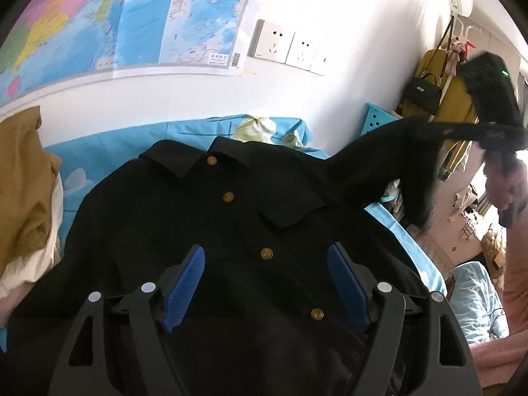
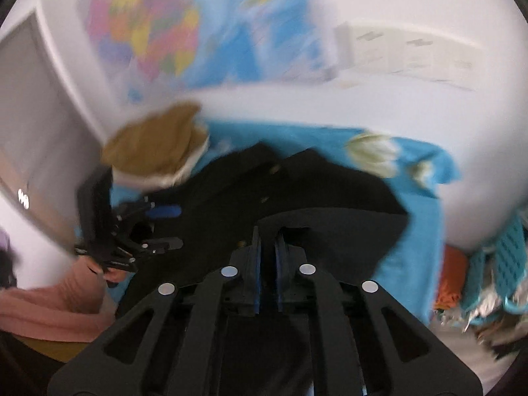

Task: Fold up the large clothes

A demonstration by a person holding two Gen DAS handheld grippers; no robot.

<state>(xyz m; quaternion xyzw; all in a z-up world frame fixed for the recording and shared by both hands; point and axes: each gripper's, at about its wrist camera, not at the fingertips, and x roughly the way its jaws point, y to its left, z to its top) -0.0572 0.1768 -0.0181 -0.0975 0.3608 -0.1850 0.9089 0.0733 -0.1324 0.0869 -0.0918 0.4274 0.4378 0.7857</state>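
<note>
Your left gripper (image 1: 265, 283) fills the bottom of the left wrist view, its jaws spread wide with nothing pinched between the blue pads (image 1: 184, 288); they hover over the lower front of the black buttoned shirt (image 1: 214, 217). The shirt lies face up on the bed (image 1: 99, 151), which is covered in a blue sheet, with its collar toward the wall and a row of gold buttons (image 1: 266, 253) running up the middle of the frame.

At the right of that view one black sleeve (image 1: 396, 142) is stretched up and away off the bed's edge to your right gripper (image 1: 495, 138), which is blurred there. In the right wrist view your right gripper (image 2: 267, 247) sits at lower centre, its jaws nearly together with only a narrow gap; the black sleeve (image 2: 330, 231) lies right around the tips, but the blur leaves it unclear whether the pads actually pinch it.

A mustard garment (image 1: 23, 181) is heaped at the left edge. Beyond the bed, a coloured wall map (image 1: 132, 16) fills the upper left, with wall sockets (image 1: 287, 46) beside it.
</note>
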